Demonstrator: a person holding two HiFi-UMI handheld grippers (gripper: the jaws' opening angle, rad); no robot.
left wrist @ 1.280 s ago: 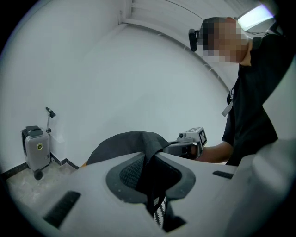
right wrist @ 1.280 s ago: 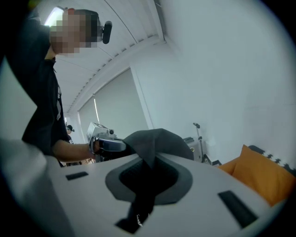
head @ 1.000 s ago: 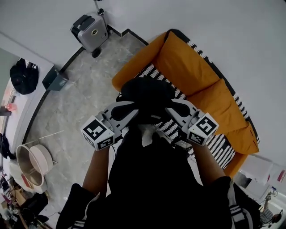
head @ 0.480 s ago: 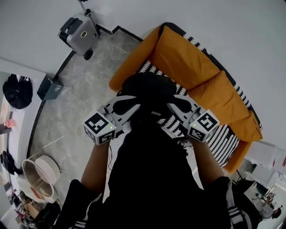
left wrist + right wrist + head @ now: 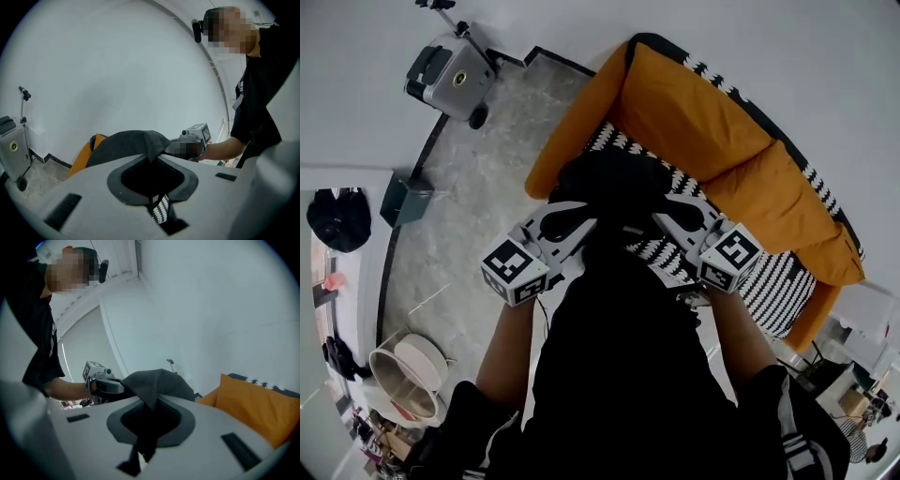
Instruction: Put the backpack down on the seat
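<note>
A: Black fabric in both grips, is that the backpack (image 5: 614, 183)?

B: Yes. The left tongs (image 5: 151, 164) are nipped narrow on a fold of its top, and the right tongs (image 5: 149, 405) pinch another fold the same way. The bag hangs between the 2, in front of the person's chest.

A: Where is it against the sofa (image 5: 581, 122)?

B: Over the end of the sofa's seat (image 5: 778, 286) that lies by the orange arm. I cannot tell whether its bottom touches the seat yet; the bag hides that spot.

A: So which step is this?

B: I judge it the lowering step: carried to the sofa, not yet released. Next, the bag needs to settle squarely on the seat, clear of the front edge, with its weight on the cushion before either grip lets go. Opening 1 side early would likely let it tip towards the floor.

A: And the surface?

B: The seat is a black-and-white zigzag weave, soft by the look of it, so the bag may sag or lean. 2 orange back cushions (image 5: 703, 122) stand behind it.

A: The room?

B: Grey marbled floor (image 5: 478, 225) in front of the sofa, a grey wheeled suitcase (image 5: 450, 80) beyond the sofa's arm end by the white wall (image 5: 356, 56).
</note>
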